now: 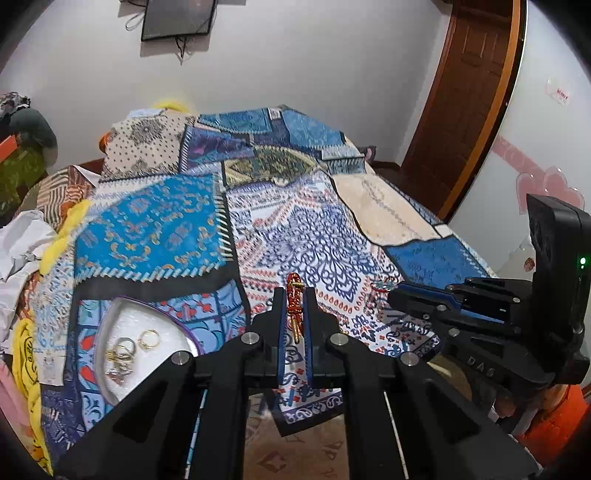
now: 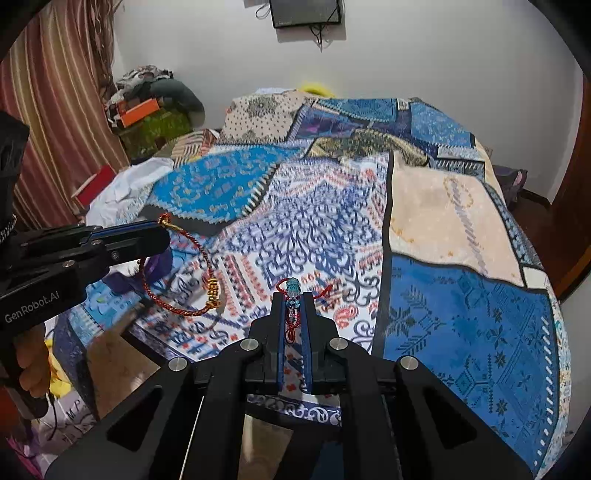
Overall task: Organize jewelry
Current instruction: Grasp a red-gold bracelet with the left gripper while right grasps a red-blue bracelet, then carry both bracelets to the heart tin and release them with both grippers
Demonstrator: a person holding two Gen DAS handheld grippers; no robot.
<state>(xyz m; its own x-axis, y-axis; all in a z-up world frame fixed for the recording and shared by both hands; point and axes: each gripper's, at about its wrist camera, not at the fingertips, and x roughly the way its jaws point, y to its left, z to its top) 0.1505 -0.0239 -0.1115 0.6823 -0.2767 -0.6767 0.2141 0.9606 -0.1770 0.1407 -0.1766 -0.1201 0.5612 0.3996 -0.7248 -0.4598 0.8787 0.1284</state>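
Across a bed spread with a patchwork quilt [image 1: 325,229], two hand-held grippers work side by side beneath a wall-mounted screen [image 2: 306,13] and beside a wooden door [image 1: 469,96]. Clothes and boxes [image 2: 147,107] pile up by the striped curtain [image 2: 55,110]. At the quilt's near left edge, a white-lined jewelry tray [image 1: 147,321] holds several rings [image 1: 149,338] (some gold, some silver). Left gripper [image 1: 295,295] is clamped on a red-and-gold cord bracelet [image 2: 181,273], its loop hanging clear of the quilt; right gripper [image 2: 294,299] is pinched narrowly on a red cord bracelet with blue beads [image 2: 292,291]
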